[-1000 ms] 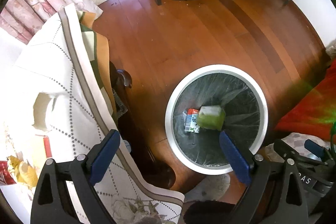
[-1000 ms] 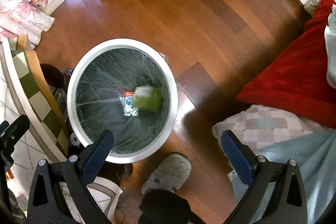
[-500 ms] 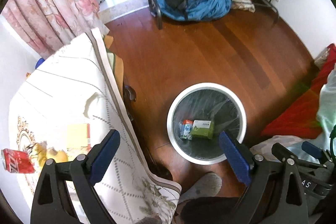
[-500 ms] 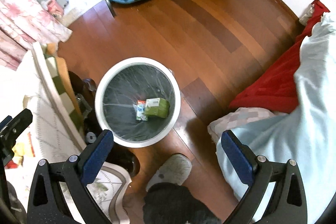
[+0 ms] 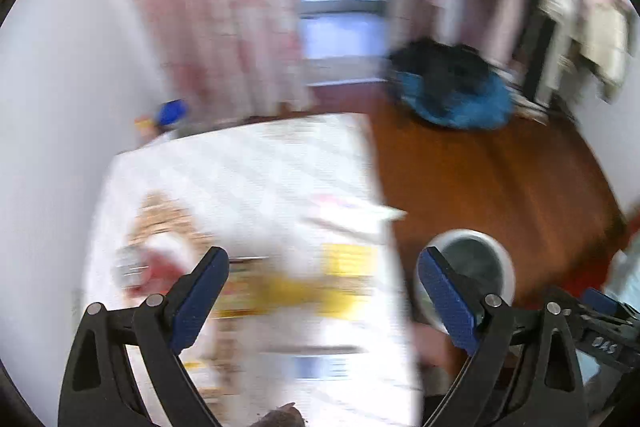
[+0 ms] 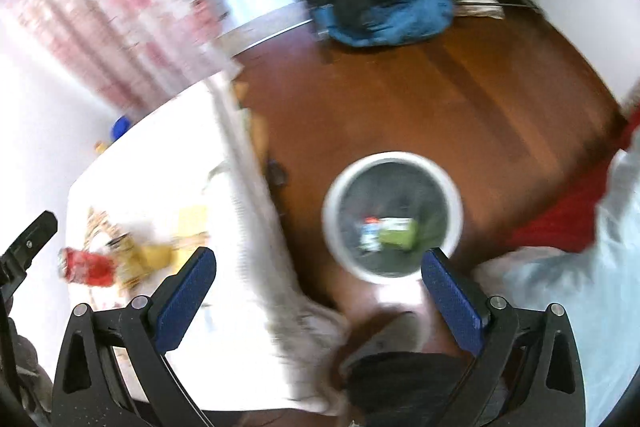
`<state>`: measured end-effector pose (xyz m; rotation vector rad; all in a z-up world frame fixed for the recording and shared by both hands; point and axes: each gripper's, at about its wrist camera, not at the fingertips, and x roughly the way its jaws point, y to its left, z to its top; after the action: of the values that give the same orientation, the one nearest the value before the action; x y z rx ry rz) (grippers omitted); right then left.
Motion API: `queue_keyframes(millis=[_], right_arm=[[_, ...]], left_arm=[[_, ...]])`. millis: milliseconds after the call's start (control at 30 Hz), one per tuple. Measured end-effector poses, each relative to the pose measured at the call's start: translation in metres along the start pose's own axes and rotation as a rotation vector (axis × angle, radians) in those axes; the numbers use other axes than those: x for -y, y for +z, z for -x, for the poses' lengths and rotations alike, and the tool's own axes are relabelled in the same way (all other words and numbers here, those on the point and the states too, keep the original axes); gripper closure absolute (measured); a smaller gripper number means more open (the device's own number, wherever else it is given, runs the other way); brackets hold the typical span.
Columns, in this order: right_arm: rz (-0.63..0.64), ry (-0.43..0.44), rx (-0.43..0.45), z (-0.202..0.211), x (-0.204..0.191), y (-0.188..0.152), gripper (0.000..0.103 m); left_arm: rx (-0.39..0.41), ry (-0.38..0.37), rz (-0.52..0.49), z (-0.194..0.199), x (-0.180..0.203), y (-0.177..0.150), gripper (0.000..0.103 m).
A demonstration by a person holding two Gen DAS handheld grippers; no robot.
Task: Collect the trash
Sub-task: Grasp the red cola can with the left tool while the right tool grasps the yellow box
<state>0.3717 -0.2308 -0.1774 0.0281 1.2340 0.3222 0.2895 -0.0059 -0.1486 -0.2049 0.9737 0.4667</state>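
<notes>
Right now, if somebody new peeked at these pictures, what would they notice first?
Probably the round white trash bin on the brown wooden floor, with a green packet and a small carton already inside. Next, the red can among yellow scraps on the white table beside the bin. Both the left gripper and right gripper are open and empty.

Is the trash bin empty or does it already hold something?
Not empty: the right wrist view shows a green box and a small carton lying on the trash bin's lined bottom.
</notes>
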Motion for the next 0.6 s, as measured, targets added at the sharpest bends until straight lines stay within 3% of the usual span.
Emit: queue_keyframes(millis=[67,233,367,600], right_arm=[[0.036,0.029,-0.028,-0.021,-0.046,0.0,0.0],[0.073,0.066,-0.123,-0.078,-0.114,-0.006,0.0],[0.092,0.032,-0.191,-0.123,-0.146,-0.011,0.0],[0.087,-0.026,-0.259,-0.172,-0.151,-0.008,0.008]], left_arm=[[-0.011,0.086,0.056,-0.006,-0.047,-0.006,0.006],[-0.094,0.178,0.176,-0.041,-0.126,-0.026,0.006],[-0.148,0.192,0.207,-0.064,-0.15,-0.038,0.006],[-0.212,0.169,0.195,-0.107,-0.159,-0.045,0.007]])
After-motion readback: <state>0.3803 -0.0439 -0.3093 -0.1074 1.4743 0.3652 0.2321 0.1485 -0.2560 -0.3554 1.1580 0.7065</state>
